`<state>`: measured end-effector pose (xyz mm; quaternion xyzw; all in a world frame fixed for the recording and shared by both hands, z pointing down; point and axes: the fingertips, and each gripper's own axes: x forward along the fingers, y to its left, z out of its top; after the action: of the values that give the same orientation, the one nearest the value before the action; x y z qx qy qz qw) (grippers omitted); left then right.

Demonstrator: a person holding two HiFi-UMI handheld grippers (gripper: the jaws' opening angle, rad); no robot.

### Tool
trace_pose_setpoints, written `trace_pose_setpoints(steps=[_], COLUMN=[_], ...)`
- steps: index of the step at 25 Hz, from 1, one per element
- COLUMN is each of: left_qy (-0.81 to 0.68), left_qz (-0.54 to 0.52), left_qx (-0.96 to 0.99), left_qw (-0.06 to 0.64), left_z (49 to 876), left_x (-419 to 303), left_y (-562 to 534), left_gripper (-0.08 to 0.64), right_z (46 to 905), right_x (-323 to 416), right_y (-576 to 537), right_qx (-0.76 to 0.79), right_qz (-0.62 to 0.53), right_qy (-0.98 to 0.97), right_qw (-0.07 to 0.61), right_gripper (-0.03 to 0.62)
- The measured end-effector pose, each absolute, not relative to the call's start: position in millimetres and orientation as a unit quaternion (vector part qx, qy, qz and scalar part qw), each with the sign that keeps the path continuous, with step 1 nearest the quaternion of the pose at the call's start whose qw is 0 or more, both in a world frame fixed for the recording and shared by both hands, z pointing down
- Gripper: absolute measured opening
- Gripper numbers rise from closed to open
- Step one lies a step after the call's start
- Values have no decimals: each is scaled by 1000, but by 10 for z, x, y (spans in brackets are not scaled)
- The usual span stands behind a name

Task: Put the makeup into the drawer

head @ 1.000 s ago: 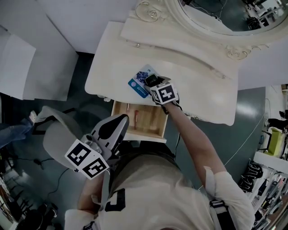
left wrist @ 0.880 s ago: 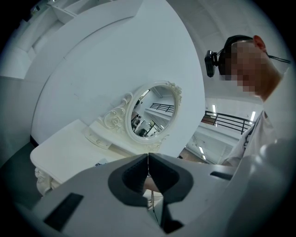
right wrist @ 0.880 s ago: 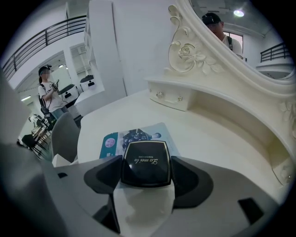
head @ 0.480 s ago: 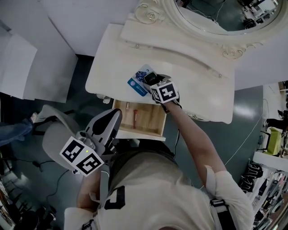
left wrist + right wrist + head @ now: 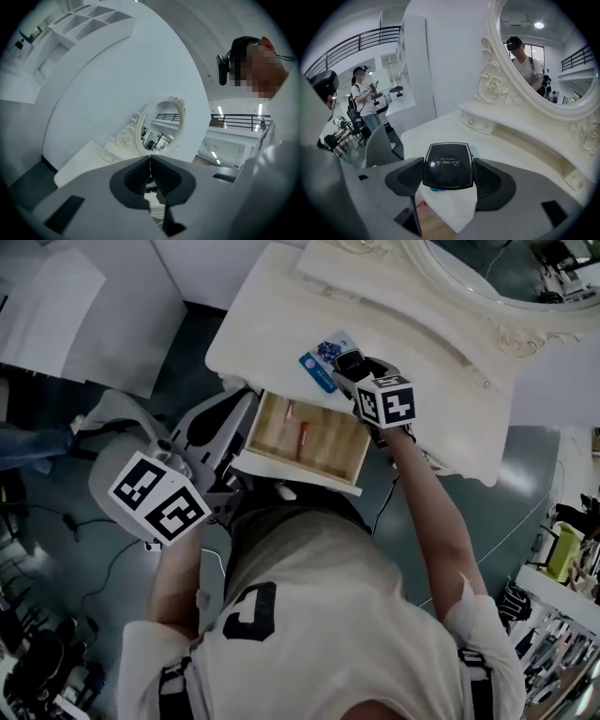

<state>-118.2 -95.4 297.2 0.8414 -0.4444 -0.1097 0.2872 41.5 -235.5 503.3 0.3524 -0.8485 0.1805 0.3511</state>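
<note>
White dressing table (image 5: 272, 329), drawer (image 5: 330, 444) open at its 6 o'clock edge; right gripper (image 5: 449, 181) clamps a black compact (image 5: 448, 164), not yet stowed; left gripper (image 5: 150, 180) closed, empty.

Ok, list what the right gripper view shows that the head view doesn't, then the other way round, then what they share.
Only the right gripper view: the print on the lid of the black square compact, its sides clamped by the right gripper's jaws, and a person reflected in the oval mirror. Only the head view: the left gripper, held left of the open wooden drawer. Both: the cream dressing table, the mirror, the compact, the right gripper, and the drawer, whole from the head, a sliver under the jaws in the gripper view.
</note>
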Motion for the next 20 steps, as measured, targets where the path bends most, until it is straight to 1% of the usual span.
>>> trace_pose_setpoints(steps=[3, 8, 20], left_qy=[-457, -462, -432], left_qz=[-97, -89, -88], left_qx=[840, 838, 852], left_qw=[275, 275, 284], left_z=[3007, 3055, 3079], left_x=[-1313, -1439, -1321], left_y=[-882, -763, -737], left_gripper=[58, 58, 58], right_z=[4948, 4834, 4315], right_x=[328, 144, 13], right_y=[-2221, -2026, -1542], right_qx=[349, 335, 311], right_qz=[178, 178, 176], right_qy=[-854, -863, -890], right_qw=[343, 333, 282], right_gripper=[333, 333, 333])
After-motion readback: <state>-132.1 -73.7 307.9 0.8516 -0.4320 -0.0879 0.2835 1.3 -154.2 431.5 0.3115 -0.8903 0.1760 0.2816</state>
